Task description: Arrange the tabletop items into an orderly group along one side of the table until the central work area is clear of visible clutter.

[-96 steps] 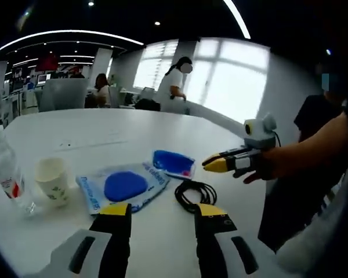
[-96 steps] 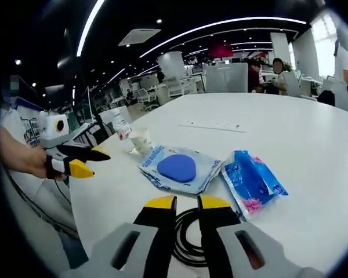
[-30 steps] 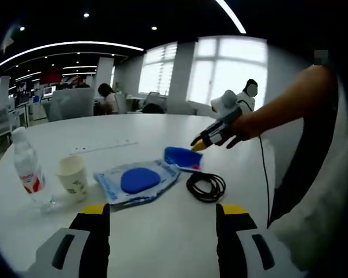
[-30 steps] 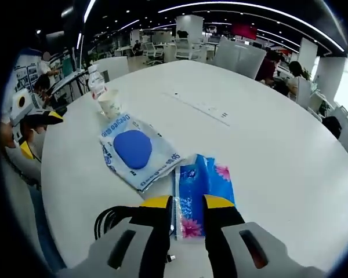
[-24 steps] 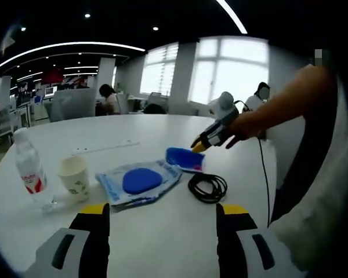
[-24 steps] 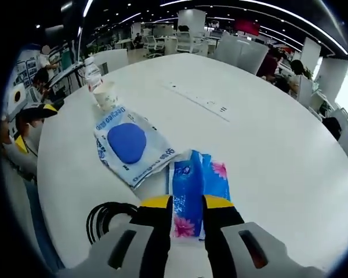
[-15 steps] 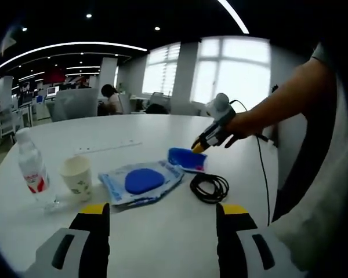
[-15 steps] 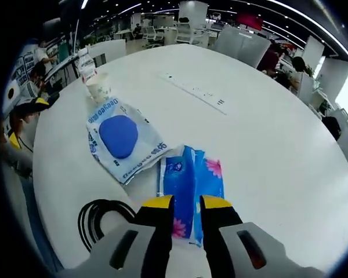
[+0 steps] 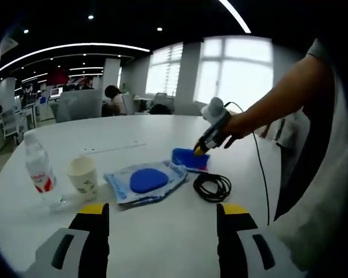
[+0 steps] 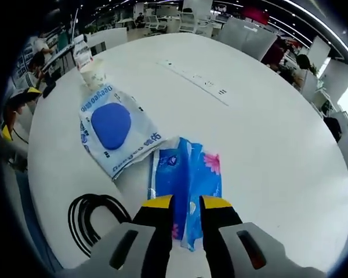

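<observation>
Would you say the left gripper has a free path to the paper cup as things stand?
Probably yes: the left gripper is open, and only bare table lies before the paper cup, with the water bottle beside it.

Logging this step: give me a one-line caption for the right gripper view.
Right tool poised over the blue tissue pack, black cable alongside.

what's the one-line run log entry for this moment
right gripper: over blue tissue pack, jaws nearly closed, grip unclear | left gripper: open, holding nothing | black cable: coiled beside pack | table centre: not cleared
</observation>
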Motion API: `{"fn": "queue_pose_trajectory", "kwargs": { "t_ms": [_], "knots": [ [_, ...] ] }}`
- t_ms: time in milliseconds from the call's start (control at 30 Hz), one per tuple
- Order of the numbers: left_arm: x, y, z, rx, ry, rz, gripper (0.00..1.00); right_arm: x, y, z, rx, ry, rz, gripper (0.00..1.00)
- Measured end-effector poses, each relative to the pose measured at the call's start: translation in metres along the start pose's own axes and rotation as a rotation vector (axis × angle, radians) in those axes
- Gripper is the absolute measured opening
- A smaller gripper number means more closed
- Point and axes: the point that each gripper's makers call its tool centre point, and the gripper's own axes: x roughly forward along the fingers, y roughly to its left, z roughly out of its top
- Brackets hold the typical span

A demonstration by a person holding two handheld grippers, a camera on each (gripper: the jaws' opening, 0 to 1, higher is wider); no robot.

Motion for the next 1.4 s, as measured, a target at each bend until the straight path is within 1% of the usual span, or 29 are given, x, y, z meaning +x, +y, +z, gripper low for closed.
{"fn": "queue_pose_trajectory", "kwargs": {
  "t_ms": [200, 400, 500, 700, 767, 867, 1267, 1333, 1400],
  "knots": [
    [0.001, 0.000, -0.001, 0.002, 0.006, -0.001, 0.75, 0.006, 0.000, 0.002, -0.010, 0.019, 0.002, 0.13],
    [0.002, -0.003, -0.001, 0.007, 0.012, -0.008, 0.75, 0.010, -0.001, 0.000, -0.022, 0.038, 0.004, 0.14],
    [0.003, -0.004, -0.001, 0.008, 0.017, -0.012, 0.75, 0.007, 0.000, -0.002, -0.030, 0.043, 0.006, 0.12],
    [0.004, -0.002, 0.000, 0.010, 0.017, -0.015, 0.75, 0.013, -0.001, -0.005, -0.065, 0.054, 0.018, 0.06],
    [0.004, 0.000, 0.000, 0.011, 0.018, -0.015, 0.75, 0.013, -0.001, -0.005, -0.072, 0.057, 0.018, 0.05],
    [0.004, 0.000, 0.000, 0.011, 0.021, -0.016, 0.75, 0.015, -0.002, -0.006, -0.104, 0.064, 0.022, 0.01],
    [0.006, -0.003, 0.002, 0.018, 0.022, -0.025, 0.75, 0.008, 0.000, -0.003, -0.144, 0.035, 0.035, 0.00],
    [0.006, -0.005, 0.002, 0.019, 0.022, -0.028, 0.75, 0.004, 0.002, -0.004, -0.151, 0.028, 0.044, 0.00],
    [0.007, -0.006, 0.003, 0.020, 0.022, -0.030, 0.75, 0.005, 0.001, -0.002, -0.173, 0.026, 0.047, 0.00]
  ]
}}
